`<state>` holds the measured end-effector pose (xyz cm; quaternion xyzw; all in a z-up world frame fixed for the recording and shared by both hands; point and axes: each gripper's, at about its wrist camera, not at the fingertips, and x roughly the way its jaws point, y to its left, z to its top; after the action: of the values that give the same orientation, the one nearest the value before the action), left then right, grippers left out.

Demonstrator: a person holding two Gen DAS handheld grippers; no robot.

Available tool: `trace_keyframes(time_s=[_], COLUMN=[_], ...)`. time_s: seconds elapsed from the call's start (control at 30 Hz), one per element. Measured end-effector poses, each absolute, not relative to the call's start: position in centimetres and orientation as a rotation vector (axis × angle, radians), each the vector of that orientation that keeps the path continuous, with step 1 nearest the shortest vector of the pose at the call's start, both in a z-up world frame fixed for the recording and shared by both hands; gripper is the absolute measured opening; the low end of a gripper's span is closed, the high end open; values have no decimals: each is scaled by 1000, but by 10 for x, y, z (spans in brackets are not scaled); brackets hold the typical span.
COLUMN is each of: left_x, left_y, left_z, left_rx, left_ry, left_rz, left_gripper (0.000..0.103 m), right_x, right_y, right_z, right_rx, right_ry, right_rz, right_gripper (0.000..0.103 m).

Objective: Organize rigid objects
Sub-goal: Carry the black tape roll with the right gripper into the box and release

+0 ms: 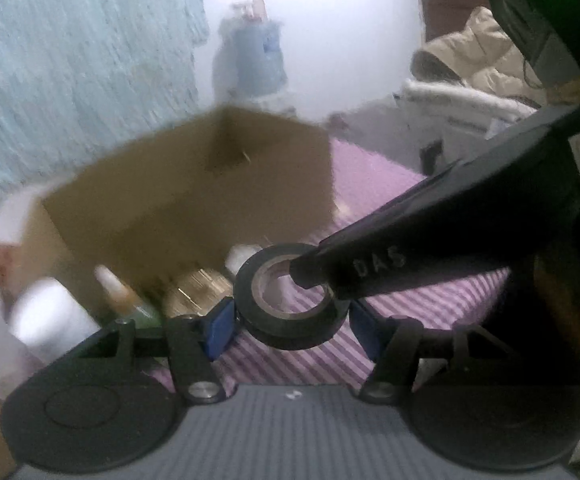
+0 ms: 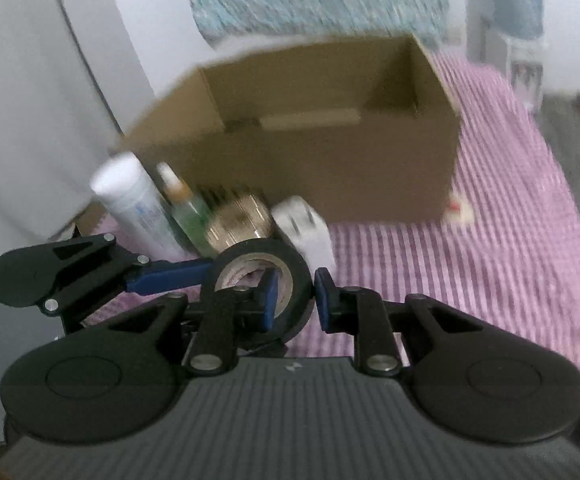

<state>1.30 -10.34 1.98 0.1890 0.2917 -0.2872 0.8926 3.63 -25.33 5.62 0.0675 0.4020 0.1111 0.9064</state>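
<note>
Two claws on one black tape roll [image 1: 292,304]: right claw [image 2: 296,298] pinching its wall, left claw [image 1: 290,320] clamping its sides, "DAS" lettering.

A purple and white striped cloth [image 1: 430,304] is spread out below, and it is seen from 3 o'clock to 5 o'clock in the right wrist view. A fuzzy blue-green blanket [image 1: 82,60] is hung on the white wall [image 1: 330,32] at 10 o'clock in the left wrist view. A water stand with a big blue bottle [image 1: 256,60] is seen at 12 o'clock, blurred. A tan puffy coat [image 1: 478,52] is piled at 2 o'clock, with something white and fluffy [image 1: 462,100] just under it. In the right wrist view, a grey shape [image 2: 570,140] is seen at 3 o'clock; what it is cannot be told.
</note>
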Motion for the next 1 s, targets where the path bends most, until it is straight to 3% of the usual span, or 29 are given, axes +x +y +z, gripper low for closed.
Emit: trace_keyframes(time_s=[0.23,0.4,0.8,1.0], left_x=[45,109,242,247], left_y=[-76,-55,-38,-42], left_z=[77,95,59,44], left_rx=[362,304,241,320], left_ry=[532,628,1013,1046], left_rz=[-527,-514,-464,-431], left_gripper=[64,64,64,64], right_x=[73,137,280,302], right_y=[-226,-215,-193,-185], right_z=[113,127,68,32], right_rx=[62,100,250,325], right_ry=[699,733,1067,1180], right_rz=[328,417,461,447], right_gripper=[19,20,20,21])
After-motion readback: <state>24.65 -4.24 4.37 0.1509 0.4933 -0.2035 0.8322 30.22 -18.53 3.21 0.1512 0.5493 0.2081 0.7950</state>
